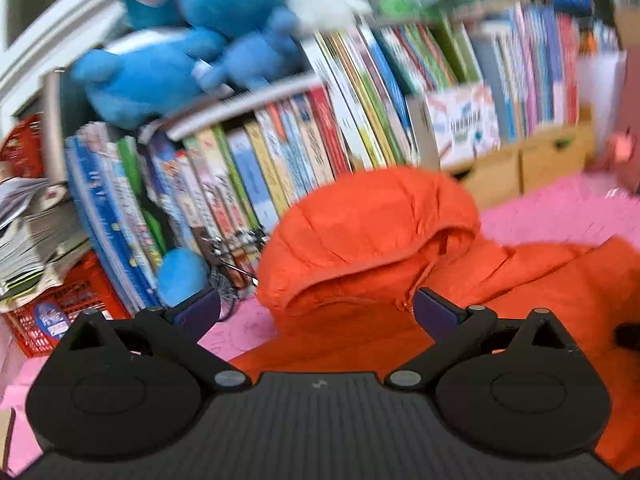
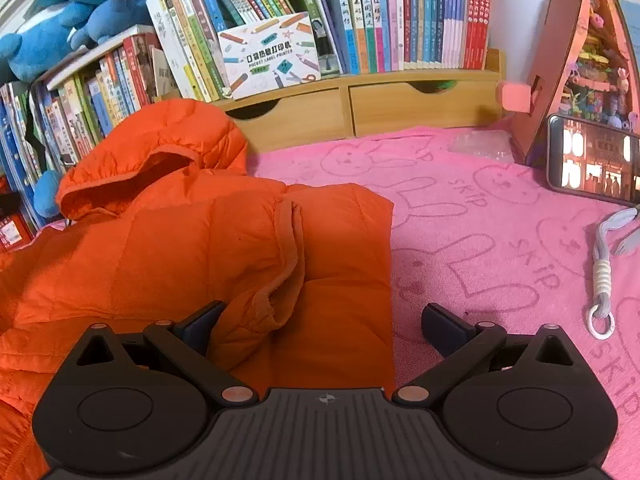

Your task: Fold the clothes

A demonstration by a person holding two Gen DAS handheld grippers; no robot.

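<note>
On the pink bunny-print blanket (image 2: 500,216) my orange hooded puffer jacket (image 2: 192,248) lies partly folded, hood (image 2: 160,148) up near the books and a sleeve cuff (image 2: 280,280) laid across the body, straight folded edge on its right side. My right gripper (image 2: 320,326) sits over the lower part of the jacket with jaws spread wide and nothing in them, and my left gripper (image 1: 316,312) is just as wide and empty, hanging just short of the hood (image 1: 368,232) in a blurry view. Further out I've got the bookshelf (image 2: 360,20) along the back, blue plush toys (image 2: 80,4) on top left, wooden drawers (image 2: 420,108) under the books, a phone (image 2: 592,160) propped at right with its screen lit, and a lanyard (image 2: 604,272) lying on the blanket.
</note>
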